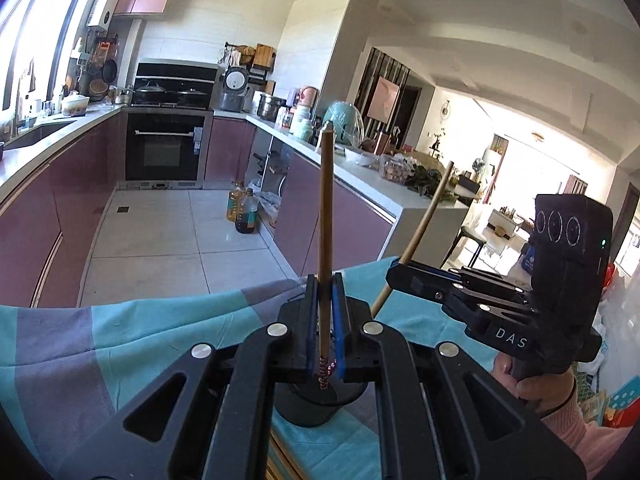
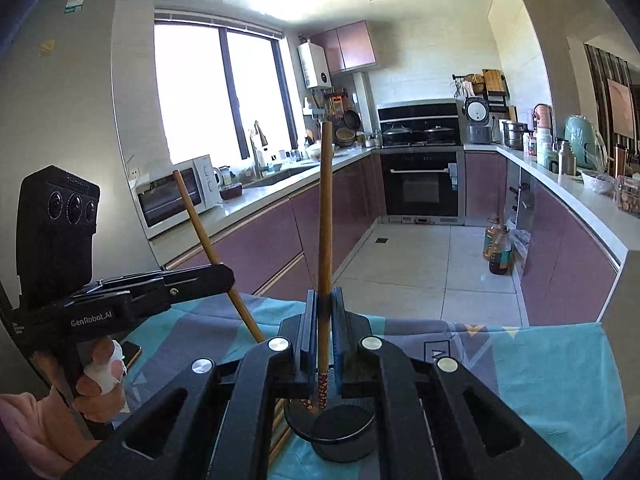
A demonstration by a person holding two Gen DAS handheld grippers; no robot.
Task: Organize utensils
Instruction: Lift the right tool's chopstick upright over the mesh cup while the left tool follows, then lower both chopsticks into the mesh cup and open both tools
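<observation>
Chopsticks — one wooden chopstick (image 1: 325, 240) stands nearly upright between the blue pads of the left gripper (image 1: 325, 320), whose jaws are closed on it low on the shaft; its patterned lower end hangs just above a black cup (image 1: 316, 408). A second chopstick (image 2: 325, 240) is clamped the same way in the right gripper (image 2: 325, 328), jaws pressed against it, its red-patterned tip just over the cup's rim (image 2: 296, 426).

In the left wrist view the right gripper appears at the right, held by a hand (image 1: 536, 388) in a pink sleeve, its chopstick tilted. In the right wrist view the left gripper shows at the left with its chopstick leaning, gripped by a hand (image 2: 100, 392) with a white wrapping on one finger.

The cup sits on a table covered by a teal-and-grey cloth (image 1: 120, 340), near the middle of the edge closest to the cameras. More chopsticks (image 2: 280, 428) lie flat on the cloth just left of the cup. A dark phone (image 2: 130, 350) rests near the cloth's left edge — partly hidden by the left gripper.
</observation>
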